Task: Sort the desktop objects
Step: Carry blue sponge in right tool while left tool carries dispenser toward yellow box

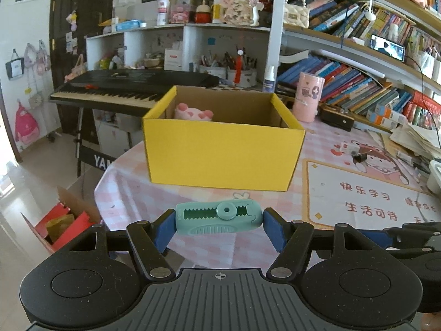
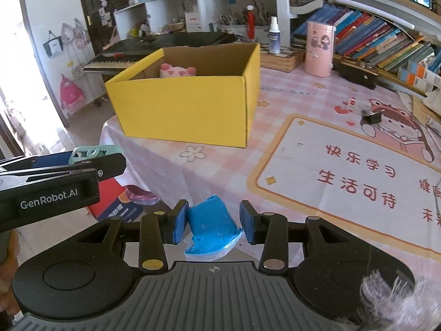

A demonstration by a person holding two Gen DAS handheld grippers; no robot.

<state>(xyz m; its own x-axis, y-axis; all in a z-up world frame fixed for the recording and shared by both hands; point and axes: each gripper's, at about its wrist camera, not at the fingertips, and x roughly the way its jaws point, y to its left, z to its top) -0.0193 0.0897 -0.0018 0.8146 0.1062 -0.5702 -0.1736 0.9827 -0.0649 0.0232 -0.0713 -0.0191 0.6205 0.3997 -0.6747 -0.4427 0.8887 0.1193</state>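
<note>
Between the blue pads of the left gripper (image 1: 219, 222) sits a teal tape dispenser (image 1: 219, 218), clamped end to end; its long axis runs crosswise to the fingers, roughly level, with the round hub (image 1: 226, 210) toward the right-hand end and the ridged face upward. The right gripper (image 2: 211, 224) is clenched on a blue tissue pack (image 2: 213, 226), which sits tilted, its long axis running away from the camera and its crumpled end nearest the lens; the right pad appears to stand slightly off the pack, so the exact contact there cannot be told. Both items hang above the near edge of the pink checked tablecloth (image 1: 154, 193), short of the yellow box (image 1: 220, 157). A pink plush toy (image 1: 193, 113) already lies inside the box at its far left corner. Judged progress: at least one object sorted, two in transit, neither yet over the box opening; delivery and release remain.
</note>
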